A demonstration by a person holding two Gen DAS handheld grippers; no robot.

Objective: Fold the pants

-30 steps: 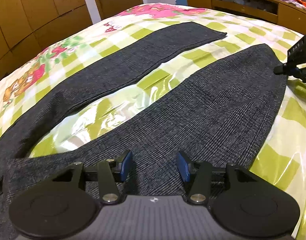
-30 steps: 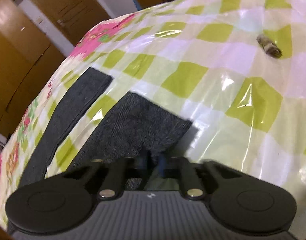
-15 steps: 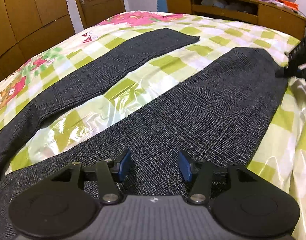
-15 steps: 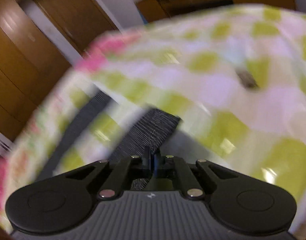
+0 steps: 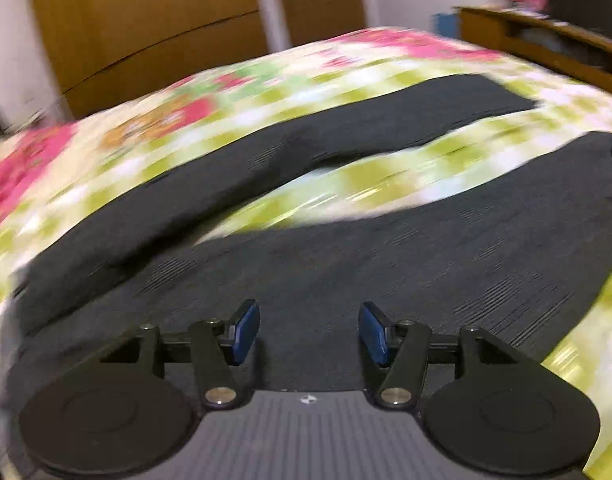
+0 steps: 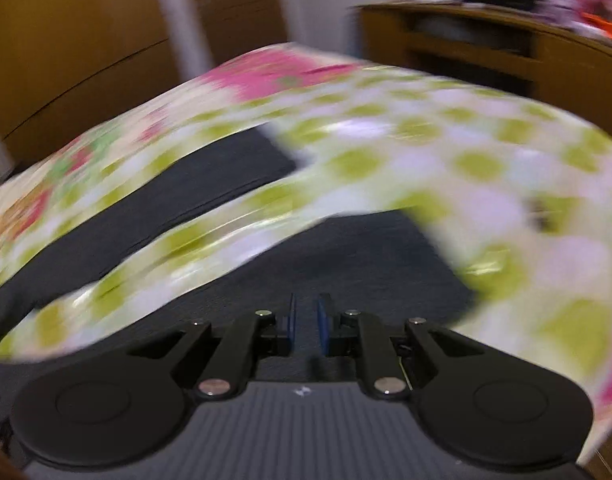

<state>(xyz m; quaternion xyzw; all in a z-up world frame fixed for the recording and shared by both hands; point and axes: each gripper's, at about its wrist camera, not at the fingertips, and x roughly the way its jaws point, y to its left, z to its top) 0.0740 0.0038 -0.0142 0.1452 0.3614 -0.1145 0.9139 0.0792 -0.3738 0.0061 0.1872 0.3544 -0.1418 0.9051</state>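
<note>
Flanking bed (image 5: 289, 80): wardrobe (image 5: 145, 24), cluttered sideboard (image 5: 546, 46).

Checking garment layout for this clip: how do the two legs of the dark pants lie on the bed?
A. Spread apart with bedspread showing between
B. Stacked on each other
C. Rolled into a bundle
A: the pants lie in a V, with a wedge of checked bedspread between the legs.

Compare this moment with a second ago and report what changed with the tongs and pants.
The right tongs, earlier pinched shut at the near leg's hem, are opening with nothing between them. The left tongs spread a little wider, empty. Both views have swung. The pants stay flat on the bedspread, legs apart.
</note>
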